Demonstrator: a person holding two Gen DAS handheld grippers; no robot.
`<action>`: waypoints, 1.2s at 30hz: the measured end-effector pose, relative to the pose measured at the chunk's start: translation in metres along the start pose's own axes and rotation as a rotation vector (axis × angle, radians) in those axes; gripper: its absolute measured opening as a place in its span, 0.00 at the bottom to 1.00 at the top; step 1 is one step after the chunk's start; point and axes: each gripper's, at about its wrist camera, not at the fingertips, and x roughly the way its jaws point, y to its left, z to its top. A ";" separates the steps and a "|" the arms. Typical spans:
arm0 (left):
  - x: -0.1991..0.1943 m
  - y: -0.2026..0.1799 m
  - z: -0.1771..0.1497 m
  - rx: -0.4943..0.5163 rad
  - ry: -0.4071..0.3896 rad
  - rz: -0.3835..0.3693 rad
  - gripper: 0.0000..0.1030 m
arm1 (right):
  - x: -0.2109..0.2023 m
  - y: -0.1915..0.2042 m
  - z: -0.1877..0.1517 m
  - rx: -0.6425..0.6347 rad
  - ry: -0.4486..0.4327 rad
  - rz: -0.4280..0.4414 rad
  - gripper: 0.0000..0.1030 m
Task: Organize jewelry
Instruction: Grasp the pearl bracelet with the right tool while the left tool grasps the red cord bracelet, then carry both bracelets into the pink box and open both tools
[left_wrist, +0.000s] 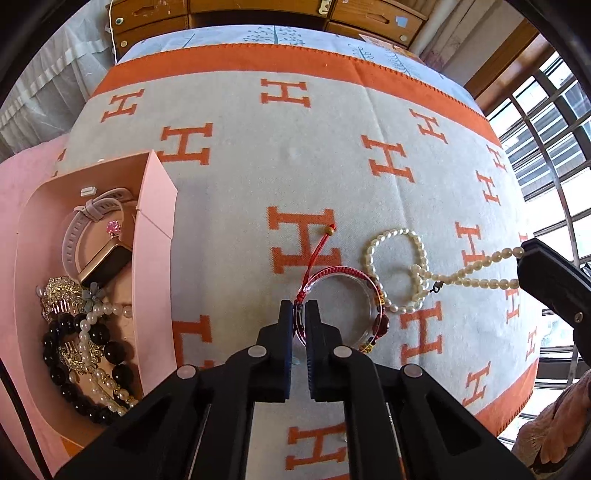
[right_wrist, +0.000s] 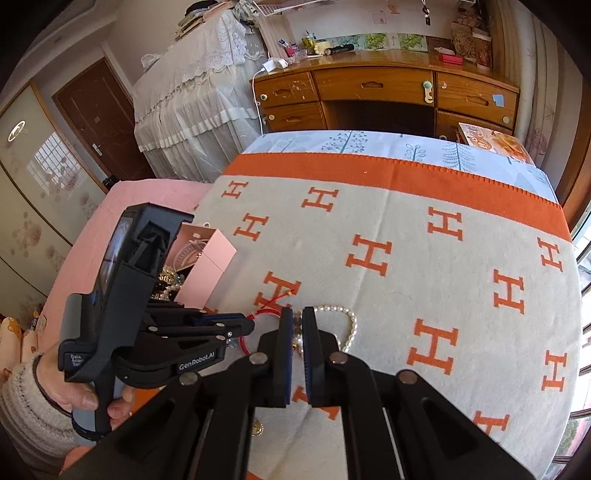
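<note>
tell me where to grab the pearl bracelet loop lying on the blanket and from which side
Grip the pearl bracelet on its far arc, coming straight down from above with one finger inside the ring and one outside. It lies flat on the blanket, so only a top approach gets under the beads. Its near side crowds the red bangle and the pearl strand; the far side looks free.

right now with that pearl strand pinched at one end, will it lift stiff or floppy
Likely floppy: the pearl strand already drapes in loose loops on the blanket while the right gripper pinches its end. It may snag, since a loop overlaps the red bracelet held by the left gripper.
</note>
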 end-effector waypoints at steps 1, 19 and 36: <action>-0.006 -0.001 -0.001 0.000 -0.016 -0.014 0.04 | -0.005 0.003 0.002 -0.002 -0.012 0.000 0.05; -0.169 0.066 -0.018 -0.046 -0.340 0.000 0.04 | -0.075 0.080 0.045 -0.024 -0.274 0.065 0.05; -0.121 0.152 -0.056 -0.179 -0.261 -0.033 0.04 | -0.036 0.165 0.071 -0.068 -0.275 0.112 0.05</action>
